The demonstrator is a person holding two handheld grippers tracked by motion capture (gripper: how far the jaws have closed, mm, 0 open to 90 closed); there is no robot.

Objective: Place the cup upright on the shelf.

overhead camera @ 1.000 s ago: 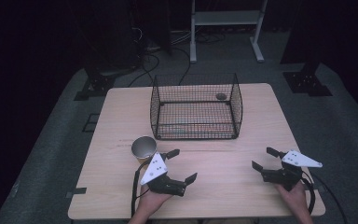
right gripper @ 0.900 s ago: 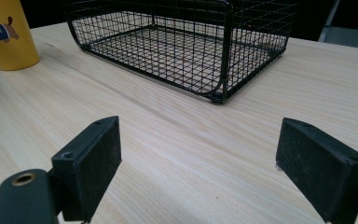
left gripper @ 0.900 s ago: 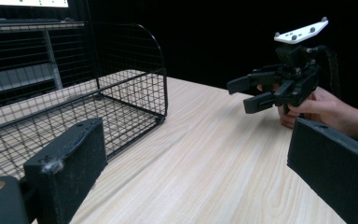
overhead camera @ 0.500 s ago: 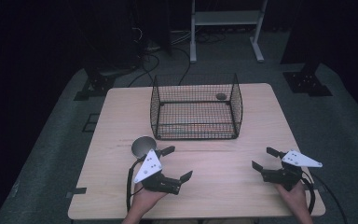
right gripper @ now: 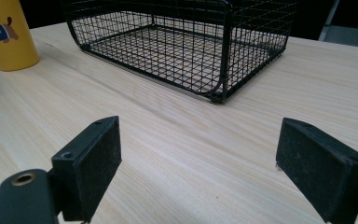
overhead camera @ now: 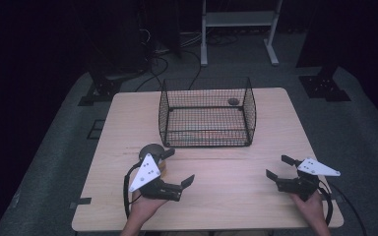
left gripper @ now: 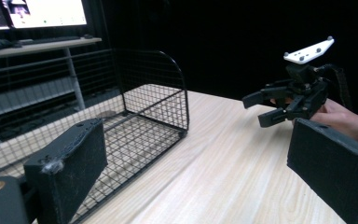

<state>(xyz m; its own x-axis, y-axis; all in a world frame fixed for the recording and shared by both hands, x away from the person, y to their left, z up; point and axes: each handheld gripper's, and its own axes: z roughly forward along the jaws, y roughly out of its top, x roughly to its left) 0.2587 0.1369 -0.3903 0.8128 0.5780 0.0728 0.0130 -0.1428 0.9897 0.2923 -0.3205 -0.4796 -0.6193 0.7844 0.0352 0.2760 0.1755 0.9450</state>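
Observation:
A black wire basket stands in the middle of the wooden table, open at the top. A yellow cup with a dog picture stands left of it; the cup also shows in the right gripper view. My left gripper is open right beside the cup, its white plate partly covering it. In the left gripper view its jaws stand wide apart, facing the basket and the other gripper. My right gripper is open and empty near the table's right front, pointing at the basket.
A small dark round object lies at the basket's far right corner. Beyond the table are a white metal frame, dark stands and cables on a grey floor. A lit monitor sits on a shelf.
My left gripper has shifted left and a little forward, so its plate now overlaps the cup. The right gripper has stayed where it was.

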